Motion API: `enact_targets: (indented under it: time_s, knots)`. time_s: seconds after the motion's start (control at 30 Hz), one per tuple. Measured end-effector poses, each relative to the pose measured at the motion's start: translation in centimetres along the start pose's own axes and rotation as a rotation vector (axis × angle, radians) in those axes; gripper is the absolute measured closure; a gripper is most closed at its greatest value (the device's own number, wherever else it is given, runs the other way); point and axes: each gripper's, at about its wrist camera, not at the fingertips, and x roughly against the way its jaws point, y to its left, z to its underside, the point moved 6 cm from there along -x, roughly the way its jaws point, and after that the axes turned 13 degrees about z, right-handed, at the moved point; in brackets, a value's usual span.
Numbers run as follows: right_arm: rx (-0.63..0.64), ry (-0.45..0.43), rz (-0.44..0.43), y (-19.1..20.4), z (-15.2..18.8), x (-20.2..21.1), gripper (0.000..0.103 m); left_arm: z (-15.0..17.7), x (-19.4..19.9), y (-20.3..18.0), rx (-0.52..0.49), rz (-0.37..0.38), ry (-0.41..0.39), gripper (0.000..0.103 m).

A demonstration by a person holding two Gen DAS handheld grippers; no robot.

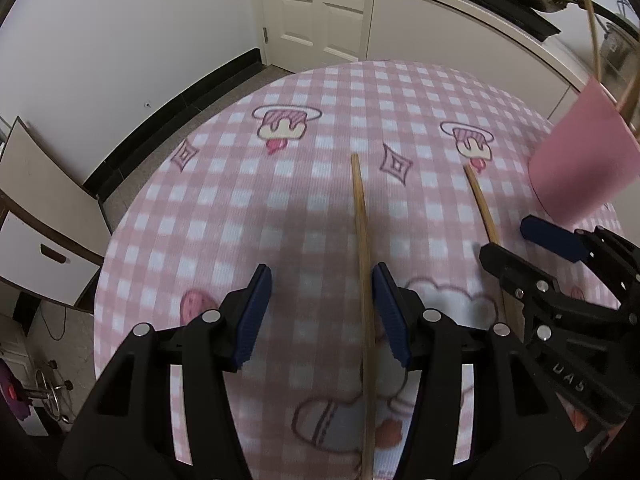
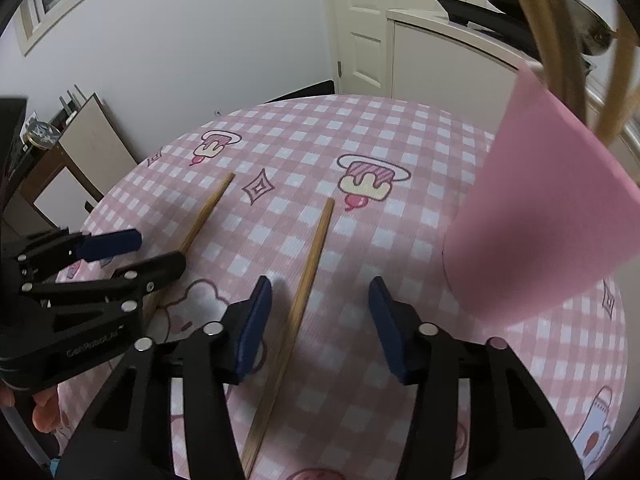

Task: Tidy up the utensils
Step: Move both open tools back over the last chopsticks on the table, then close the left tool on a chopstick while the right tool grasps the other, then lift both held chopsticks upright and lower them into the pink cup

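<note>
Left gripper (image 1: 322,316) wide open – 1 chopstick (image 1: 365,280) between its jaws | right gripper (image 2: 320,326) wide open over another chopstick (image 2: 298,300) | both flat on checked cloth (image 1: 240,184) | pink cup (image 2: 540,220) near – 2 sticks inside

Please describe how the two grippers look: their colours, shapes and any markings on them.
Both grippers are alike: the left gripper and the right gripper have black angular plastic linkage arms joined by round silver pins. Each finger ends in a dark blue ribbed pad. White lettering is printed on the bodies, partly readable as "GenRobot" on the left one in the right wrist view. No cables show.
</note>
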Motion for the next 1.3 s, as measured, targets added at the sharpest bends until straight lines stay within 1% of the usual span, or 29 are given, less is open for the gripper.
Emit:
enact_targets:
  time_s: [0.03, 0.1, 0.17, 0.2, 0.23, 0.3, 0.33, 0.37, 0.4, 0.47, 0.57, 0.8, 1.03, 1.13, 1.3]
  knots:
    - [0.004, 0.002, 0.003, 0.0, -0.2, 0.0, 0.062, -0.3, -0.2, 0.0, 0.0, -0.001, 0.002, 0.05]
    - [0.012, 0.009, 0.01, -0.2, -0.6, -0.2, 0.069, -0.8, -0.6, -0.3, -0.004, -0.003, 0.007, 0.05]
    - [0.018, 0.013, 0.014, -0.2, -0.9, -0.6, 0.072, -1.4, -1.1, -0.4, -0.003, -0.009, 0.007, 0.051]
    - [0.023, 0.014, 0.018, -0.2, -1.0, -0.6, 0.076, -1.8, -1.3, -0.5, -0.004, -0.008, 0.006, 0.055]
    - [0.029, 0.013, 0.02, -0.2, -1.0, -0.7, 0.078, -2.0, -1.4, -0.7, -0.004, -0.003, 0.003, 0.065]
    - [0.032, 0.013, 0.013, 0.1, -1.2, -0.9, 0.086, -2.2, -1.6, -1.1, -0.009, 0.003, 0.0, 0.075]
    - [0.033, 0.013, 0.008, 0.2, -1.2, -0.9, 0.089, -2.2, -1.5, -1.3, -0.016, 0.009, -0.001, 0.084]
    - [0.034, 0.013, 0.004, 0.3, -1.3, -0.9, 0.094, -2.3, -1.6, -1.6, -0.024, 0.017, -0.002, 0.091]
    - [0.032, 0.013, 0.0, 0.4, -1.3, -0.9, 0.095, -2.3, -1.6, -1.9, -0.026, 0.022, -0.004, 0.096]
    - [0.03, 0.008, -0.013, 0.6, -1.3, -0.8, 0.096, -2.3, -1.6, -2.1, -0.016, 0.025, -0.013, 0.097]
    - [0.027, -0.007, -0.046, 1.0, -1.2, -0.1, 0.097, -2.1, -0.9, -2.4, 0.005, 0.052, -0.028, 0.097]
    - [0.021, -0.072, -0.088, 1.5, -1.5, 3.6, 0.098, -1.9, 3.9, -3.5, -0.022, 0.063, -0.116, 0.097]
    - [0.024, -0.193, -0.133, 1.5, -2.0, 10.1, 0.098, -1.0, 9.6, -4.8, -0.038, 0.097, -0.206, 0.097]
    - [0.023, -0.246, -0.133, 1.1, -2.0, 12.9, 0.098, -0.7, 11.9, -6.1, -0.048, 0.108, -0.251, 0.097]
    - [0.013, -0.315, -0.13, 0.3, -1.5, 17.0, 0.098, 0.3, 16.6, -8.5, -0.079, 0.149, -0.334, 0.097]
